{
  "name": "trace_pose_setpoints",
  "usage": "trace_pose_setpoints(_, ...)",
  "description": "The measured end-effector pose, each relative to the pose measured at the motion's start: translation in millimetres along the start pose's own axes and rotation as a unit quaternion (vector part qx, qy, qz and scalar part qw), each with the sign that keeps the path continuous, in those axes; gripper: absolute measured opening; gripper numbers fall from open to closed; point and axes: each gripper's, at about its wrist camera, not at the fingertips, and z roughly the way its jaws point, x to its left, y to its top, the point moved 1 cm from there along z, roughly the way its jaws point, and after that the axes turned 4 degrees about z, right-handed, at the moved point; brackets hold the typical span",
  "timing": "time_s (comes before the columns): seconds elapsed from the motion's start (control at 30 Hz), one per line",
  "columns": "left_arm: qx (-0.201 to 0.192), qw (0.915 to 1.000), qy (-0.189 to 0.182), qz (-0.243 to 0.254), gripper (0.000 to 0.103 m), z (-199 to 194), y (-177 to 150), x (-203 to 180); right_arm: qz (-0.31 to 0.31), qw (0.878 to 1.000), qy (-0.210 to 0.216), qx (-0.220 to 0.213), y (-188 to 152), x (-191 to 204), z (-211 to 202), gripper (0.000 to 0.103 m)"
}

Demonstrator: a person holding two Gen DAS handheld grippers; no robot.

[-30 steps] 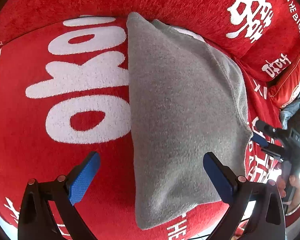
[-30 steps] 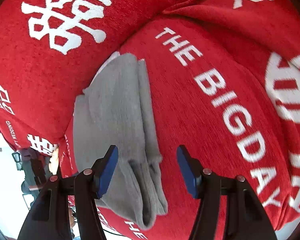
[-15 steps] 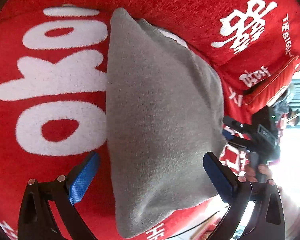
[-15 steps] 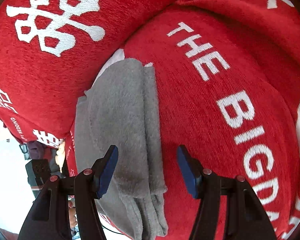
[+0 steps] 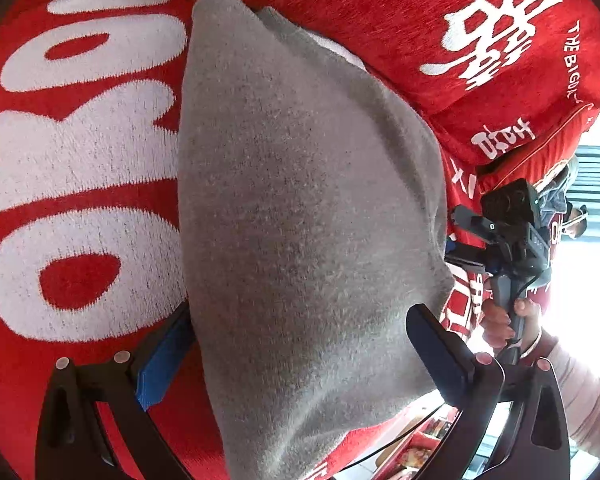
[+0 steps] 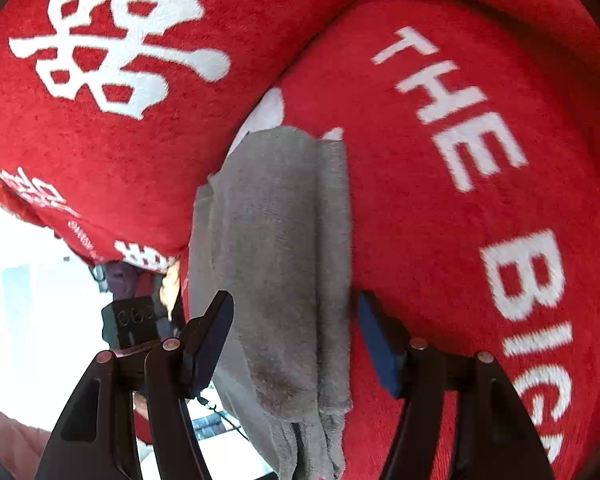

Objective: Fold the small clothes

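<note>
Both my grippers have descended, jaws apart, straddling the fuzzy grey folded garment (image 5: 308, 216) at 12 o'clock: left gripper (image 5: 300, 356), right gripper (image 6: 296, 332).

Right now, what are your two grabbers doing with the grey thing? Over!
Left gripper open, straddling the folded grey cloth. Right gripper open, jaws just widened, cloth's layered end between them, not pinched. Cloth flat on red cushion. Nothing in the way.

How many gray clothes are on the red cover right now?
1: a folded gray garment lying on the red cover, between the tips of both tools. Its stacked layers could hide another piece.
</note>
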Motion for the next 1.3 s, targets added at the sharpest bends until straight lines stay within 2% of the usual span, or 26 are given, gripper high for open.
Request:
trace_pose_setpoints(0.2, -0.007, 0.9999, 0.008, -0.003, 0.103, -1.4, 3.7, -7.3, -0.035, 0.998, 0.032, 0.044, 8.6, 12.8, 27.2, 0.069)
trace_pose_setpoints(0.33, -0.007, 0.9999, 0.012, -0.002, 0.103, 2.4, 1.1, -4.0, -0.034, 0.997, 0.049, 0.042, 10.2, 10.7, 32.2, 0.068)
trace_pose_setpoints(0.37, -0.008, 0.9999, 0.014, -0.004, 0.103, 1.8, 0.7, -3.2, -0.028, 0.998, 0.039, 0.038, 9.2, 9.9, 32.0, 0.064)
trace_pose_setpoints(0.4, -0.01, 0.9998, 0.017, -0.007, 0.099, 1.5, 0.9, -3.3, -0.022, 0.999, 0.03, 0.036, 9.1, 5.9, 29.2, 0.059)
trace_pose_setpoints(0.43, -0.015, 0.9995, 0.026, -0.011, 0.094, 0.1, 0.5, -3.4, -0.008, 0.999, 0.016, 0.035, 7.8, 2.6, 29.6, 0.045)
trace_pose_setpoints(0.47, -0.023, 0.9987, 0.043, -0.012, 0.084, -2.8, -0.3, -2.9, -0.001, 0.999, 0.013, 0.034, 6.4, 1.2, 29.3, 0.037)
trace_pose_setpoints(0.5, -0.027, 0.9985, 0.045, -0.014, 0.073, -5.6, -1.3, -1.4, -0.003, 1.0, 0.009, 0.029, 5.5, 2.2, 28.0, 0.036)
trace_pose_setpoints(0.6, -0.045, 0.9984, 0.024, -0.024, 0.051, -18.5, -5.8, 6.3, -0.008, 1.0, 0.016, 0.014, -2.0, 14.7, 25.2, 0.032)
trace_pose_setpoints(0.67, -0.052, 0.9984, 0.005, -0.023, 0.048, -27.3, -9.3, 7.5, -0.001, 1.0, 0.03, 0.01, -6.1, 19.8, 22.6, 0.032)
trace_pose_setpoints(0.77, -0.059, 0.998, -0.018, -0.014, 0.048, -38.7, -13.6, 2.3, 0.013, 0.998, 0.06, 0.003, -15.2, 27.1, 15.8, 0.032)
trace_pose_setpoints(1.0, -0.076, 0.996, -0.045, -0.008, 0.048, -77.3, -34.9, 4.1, 0.022, 0.996, 0.092, -0.007, -40.9, 53.8, 4.1, 0.032)
trace_pose_setpoints(1.13, -0.086, 0.9956, -0.038, -0.001, 0.048, -109.3, -52.8, 12.8, 0.018, 0.995, 0.102, 0.001, -63.0, 78.6, 10.1, 0.032)
trace_pose_setpoints(1.3, -0.095, 0.9953, -0.016, -0.007, 0.048, -143.7, -81.7, 37.8, 0.015, 0.993, 0.111, 0.021, -91.0, 103.6, 40.4, 0.032)
